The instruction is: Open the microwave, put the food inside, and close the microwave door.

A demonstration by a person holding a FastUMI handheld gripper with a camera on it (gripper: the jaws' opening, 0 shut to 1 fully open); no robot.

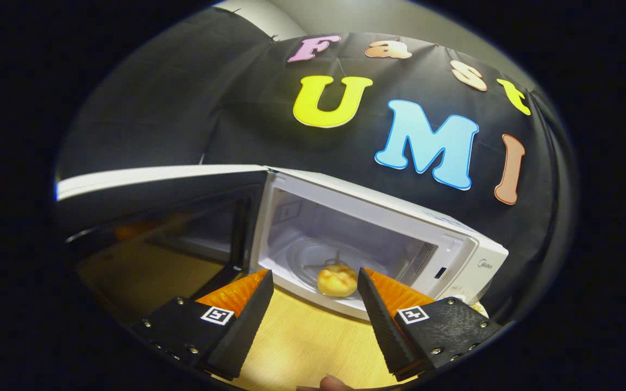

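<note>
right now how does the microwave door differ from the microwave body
The microwave door is dark, with a window that reflects the wooden table; the microwave body is white. The door is swung wide open, while the body's cavity holds the bun on its glass plate. The tool is open, the bun beyond its fingers.

- my handheld two-finger gripper: two wedge-shaped fingers, ribbed on their outer faces, flat inner pads
- each finger sits on a black textured mount block with small silver screws along the edges
- one square black-and-white fiducial marker per mount
- tip of my finger just showing below the gripper, no sleeve visible
</note>
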